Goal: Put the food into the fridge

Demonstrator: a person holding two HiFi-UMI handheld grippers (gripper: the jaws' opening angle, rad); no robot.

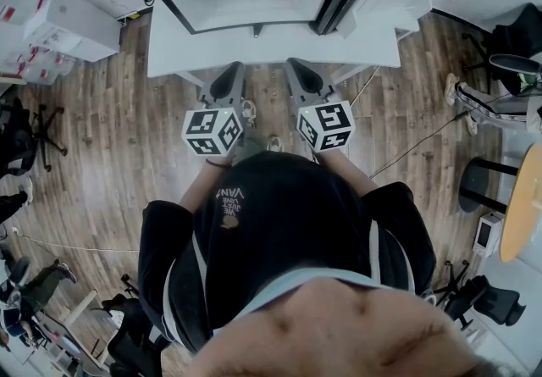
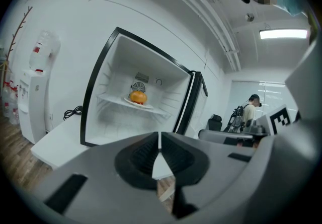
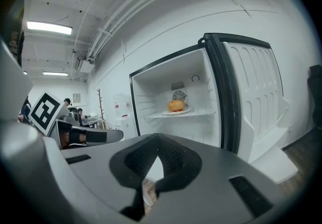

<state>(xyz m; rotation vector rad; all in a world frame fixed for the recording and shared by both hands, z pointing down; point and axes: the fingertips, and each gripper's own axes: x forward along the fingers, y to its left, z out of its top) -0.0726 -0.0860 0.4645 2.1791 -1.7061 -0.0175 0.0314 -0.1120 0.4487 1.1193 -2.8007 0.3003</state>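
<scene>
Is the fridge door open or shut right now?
Open. The fridge door stands swung wide, and the orange food on its plate shows on the shelf inside.

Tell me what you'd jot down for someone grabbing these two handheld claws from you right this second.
Left gripper: shut, empty.
Right gripper: shut, empty. Both are held side by side facing the fridge, short of it.
The orange food sits on a white plate on the shelf inside. The door stands open.
Done: the food is in the fridge.
Left: probably just closing the door.
</scene>
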